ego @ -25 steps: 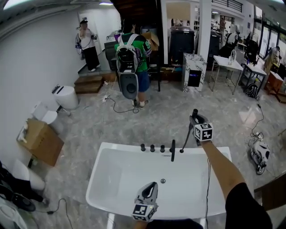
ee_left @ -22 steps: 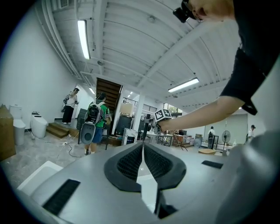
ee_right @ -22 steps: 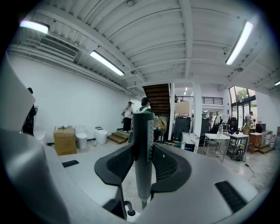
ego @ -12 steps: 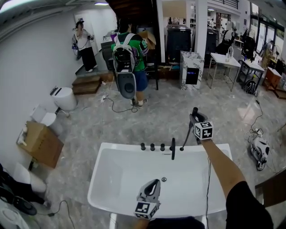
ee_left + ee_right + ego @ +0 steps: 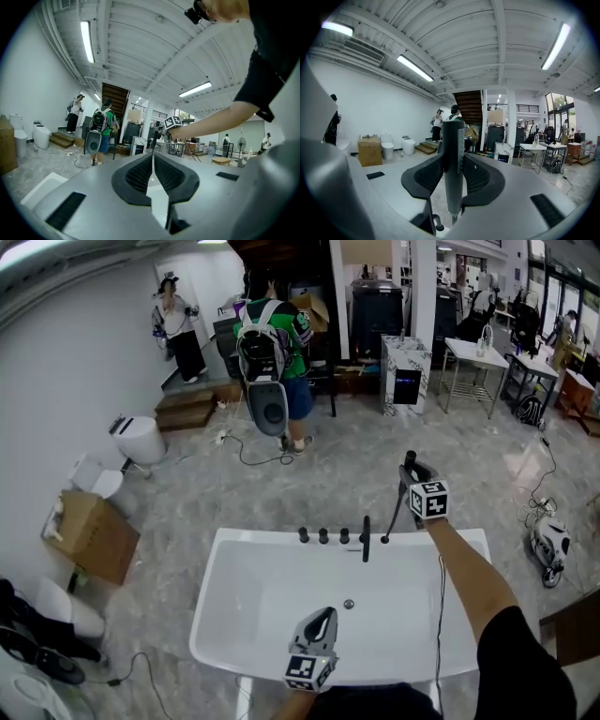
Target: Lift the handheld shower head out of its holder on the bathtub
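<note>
— Tub?
— White, lower centre; taps along its 12 o'clock rim.
— Shower head?
— Upright at the tub's 1 o'clock, clamped between right gripper jaws; thin lower end reaching down to the rim.
— Left gripper?
— At 6 o'clock over the tub, jaws pressed together, holding nothing.

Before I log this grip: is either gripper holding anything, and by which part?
Right gripper clamps the shower head by its upper shaft; left gripper is shut, empty.
</note>
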{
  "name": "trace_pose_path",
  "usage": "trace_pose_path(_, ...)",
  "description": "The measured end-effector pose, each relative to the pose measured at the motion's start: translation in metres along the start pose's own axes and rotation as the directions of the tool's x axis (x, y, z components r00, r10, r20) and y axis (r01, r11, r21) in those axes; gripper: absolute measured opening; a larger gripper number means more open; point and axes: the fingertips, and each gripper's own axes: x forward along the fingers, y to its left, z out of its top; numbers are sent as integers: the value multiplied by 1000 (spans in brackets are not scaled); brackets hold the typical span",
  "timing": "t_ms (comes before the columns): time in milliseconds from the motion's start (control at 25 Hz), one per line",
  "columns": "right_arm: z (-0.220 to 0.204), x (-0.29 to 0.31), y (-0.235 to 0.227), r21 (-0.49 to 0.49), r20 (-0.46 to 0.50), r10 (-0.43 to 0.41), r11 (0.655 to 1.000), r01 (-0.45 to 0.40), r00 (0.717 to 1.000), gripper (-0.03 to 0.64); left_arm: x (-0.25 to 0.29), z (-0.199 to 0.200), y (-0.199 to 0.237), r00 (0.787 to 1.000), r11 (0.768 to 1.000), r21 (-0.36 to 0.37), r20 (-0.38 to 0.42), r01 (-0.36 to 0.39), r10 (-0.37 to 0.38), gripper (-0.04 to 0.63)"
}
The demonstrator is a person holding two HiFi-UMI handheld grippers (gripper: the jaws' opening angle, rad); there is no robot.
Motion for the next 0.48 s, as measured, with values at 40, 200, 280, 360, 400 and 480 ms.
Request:
trace_pose_path(40,1,1,1,-2,1,5,1000,-5,1000,121,-1,1,1,1000,1000,1,-3,-6,6,15)
trace_pose_path(200,-1,-2,-1,-14,8,22,1000,-22,1000,121,-3,-3,-4,1000,1000,-1,1,-25,25,15)
trace_pose_path(280,-1,-1,-2,-16,12,28,999,-28,1000,121,-3,-4,-2,999,999,3,1,-40,40,15)
trace_pose_path(360,1,1,-2,-17,10,33,999,-33,999,121,-4,-3,0,999,999,0,0,-53,53,15)
trace_pose_path(400,2,2,-2,-17,9,36,999,-36,999,121,-4,-2,1,998,998,-4,1,-58,58,15)
trace_pose_path(480,5,4,-3,-18,9,40,999,-40,999,121,-4,-1,2,998,998,-12,5,-68,68,15)
